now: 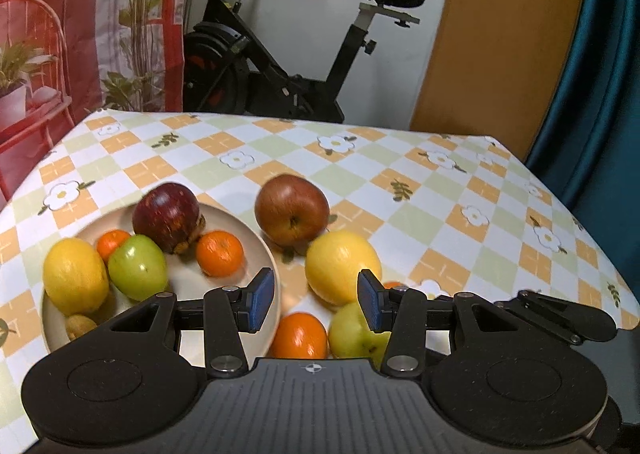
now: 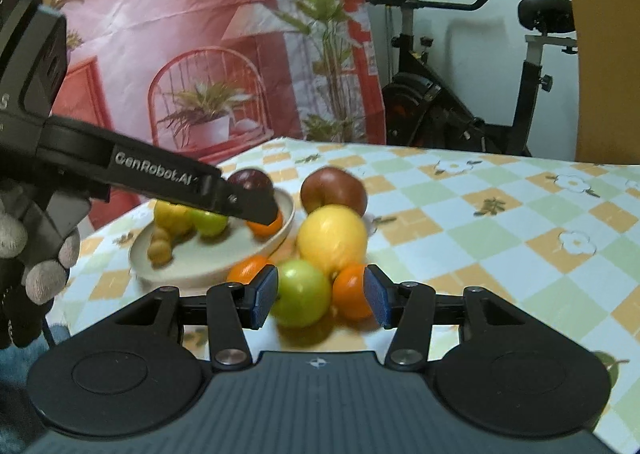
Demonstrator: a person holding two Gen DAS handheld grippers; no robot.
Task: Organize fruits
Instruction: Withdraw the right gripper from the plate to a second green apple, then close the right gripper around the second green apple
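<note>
A beige plate at the left holds a dark red apple, two tangerines, a green apple, a lemon and a small brown fruit. Loose on the cloth beside it lie a red-brown apple, a yellow fruit, an orange and a green apple. My left gripper hangs open above the plate's right rim, empty. My right gripper is open; the green apple and an orange show between its fingers, with no pad visibly pressing.
The left gripper's black body and a gloved hand cross the right wrist view over the plate. Behind the table stand an exercise bike, a pink printed backdrop and a teal curtain. The checkered cloth stretches right.
</note>
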